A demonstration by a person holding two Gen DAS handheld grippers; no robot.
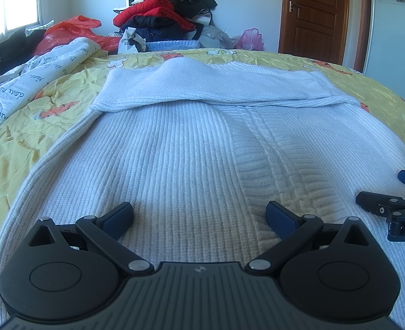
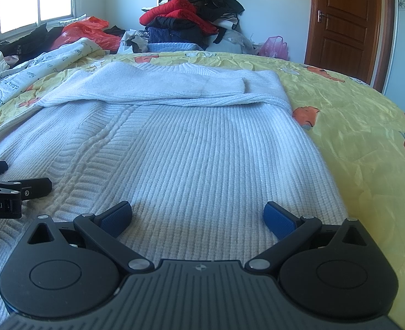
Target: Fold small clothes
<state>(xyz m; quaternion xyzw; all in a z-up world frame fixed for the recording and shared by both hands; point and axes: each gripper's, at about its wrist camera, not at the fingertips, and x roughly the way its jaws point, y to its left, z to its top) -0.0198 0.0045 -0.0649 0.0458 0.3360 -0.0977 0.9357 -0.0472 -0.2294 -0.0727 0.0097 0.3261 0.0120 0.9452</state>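
Bed [image 1: 65,104] covered by a crinkled yellow quilt with orange carrot prints, filling both views. Spread flat on it, a white ribbed knit sweater [image 1: 175,151] with a cable-stitch band down its middle; both sleeves [image 2: 158,85] are folded across the far upper part, one lying over the other, neckline just behind them. At the bed's far left edge, a white quilted blanket with cursive lettering [image 1: 18,88] lies bunched. Beyond the bed, against the pale wall, a heap of dark and red clothes [image 2: 191,19]; a light blue knit basket-like container [image 2: 172,47] sits at its foot, contents cannot be told. Left of the heap, a red-orange plastic bag [image 2: 87,31]; right of it, a pink plastic bag [image 2: 275,46], contents not visible. Brown panelled wooden door [image 2: 345,19] at far right, shut. Left tool [image 1: 199,217]: black linkage, blue pads spread wide, nothing between them, hovering low over the sweater's near hem left of the cable band. Right tool [image 2: 198,217]: blue pads likewise spread wide, empty, low over the near hem right of the cable band. The two tools sit side by side, near each other but apart.
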